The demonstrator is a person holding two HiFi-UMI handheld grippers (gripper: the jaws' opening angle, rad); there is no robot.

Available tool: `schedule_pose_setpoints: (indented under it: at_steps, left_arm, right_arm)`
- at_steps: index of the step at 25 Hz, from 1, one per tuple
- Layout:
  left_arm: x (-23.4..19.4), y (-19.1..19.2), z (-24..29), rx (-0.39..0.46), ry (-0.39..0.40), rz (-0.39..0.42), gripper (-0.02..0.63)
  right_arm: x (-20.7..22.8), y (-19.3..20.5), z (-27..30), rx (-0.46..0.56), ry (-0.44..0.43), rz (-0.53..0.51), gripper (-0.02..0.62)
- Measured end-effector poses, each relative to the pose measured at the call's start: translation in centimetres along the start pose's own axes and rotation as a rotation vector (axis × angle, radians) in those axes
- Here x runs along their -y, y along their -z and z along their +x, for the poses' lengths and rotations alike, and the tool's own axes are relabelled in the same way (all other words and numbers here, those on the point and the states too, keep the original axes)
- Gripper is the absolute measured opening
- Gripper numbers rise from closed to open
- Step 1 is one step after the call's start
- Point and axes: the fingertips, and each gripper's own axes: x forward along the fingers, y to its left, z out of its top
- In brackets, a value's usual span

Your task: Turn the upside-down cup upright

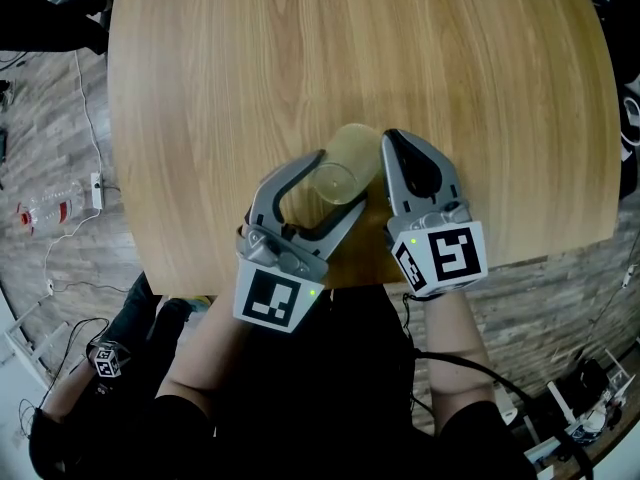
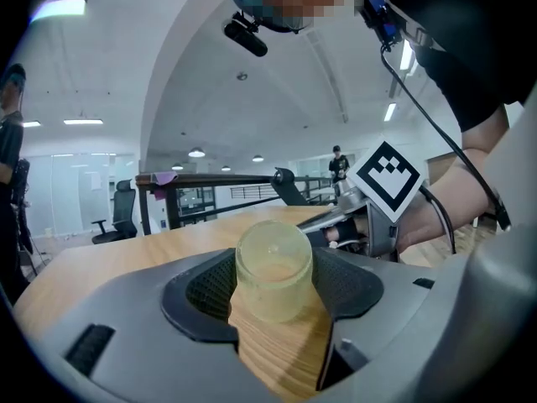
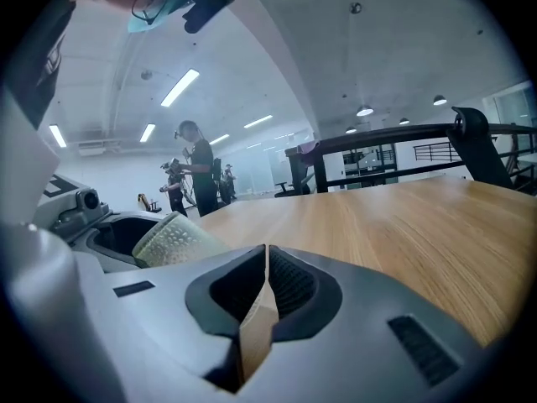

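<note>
I'm reading the left gripper (image 2: 277, 290) first. Its fingers are standing wide w/ the cup (image 2: 273, 267) right betw. them. Both pads (image 2: 210, 290) are looking pressed against the cup's sides, so I'm calling it a pinch on the cup. The cup is showing its closed base up and toward the cam, mouth end down by the table (image 1: 250, 58). Whether it's resting flat on the wood or tipping a bit, I can't tell. Wood grain is showing betw. the pads, nearer than the cup.

The right gripper (image 3: 267, 263) is sitting just right of the left fingers, its tips reaching alongside the cup in the head view. Its fingers are pressing together pad to pad, gripping nothing, w/ only a sliver of wood showing below the seam. From its own cam the cup is sitting just left of its fingers, inside the left gripper's grey jaw. Its marker cube (image 2: 386, 175) is showing right of and beyond the left fingers.

Past both sets of fingers the tabletop is running on to its far edge. Beyond that I'm seeing a black rail (image 3: 403, 134) and a chair (image 2: 122, 212) far left of the left fingers. A person (image 3: 200, 175) is standing far left of the right fingers, w/ a ceiling light (image 3: 180, 86) overhead.
</note>
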Motion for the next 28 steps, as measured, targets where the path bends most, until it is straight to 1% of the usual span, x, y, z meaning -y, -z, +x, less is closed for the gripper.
schedule_pose_setpoints:
  at_steps: [3,9,11,15,19,22,28]
  left_arm:
    - [0.0,-0.3,0.4,0.002,0.001,-0.003,0.288]
    - [0.1,-0.6,1.3,0.016,0.007,-0.004,0.282]
    - [0.2,-0.4,1.7,0.017,0.010,-0.001,0.281]
    - [0.3,0.4,2.0,0.015,0.011,-0.029,0.281]
    - [0.2,0.5,1.8,0.024,0.015,-0.048,0.281]
    - [0.3,0.6,1.9,0.029,0.017,-0.050,0.282]
    - [0.1,-0.7,0.9,0.074,0.032,-0.040,0.282]
  right_arm:
    - [-0.1,0.3,0.1,-0.015,-0.011,0.001,0.015]
    - [0.0,1.6,0.4,-0.064,-0.021,0.010,0.015]
    - [0.1,1.8,0.3,-0.065,-0.011,0.014,0.015]
    - [0.1,1.5,0.2,-0.053,-0.012,0.012,0.014]
    - [0.1,2.0,0.4,-0.070,-0.022,0.037,0.015]
    - [0.2,2.1,0.4,-0.075,-0.014,0.034,0.015]
    - [0.4,1.1,0.2,-0.063,0.012,0.020,0.015]
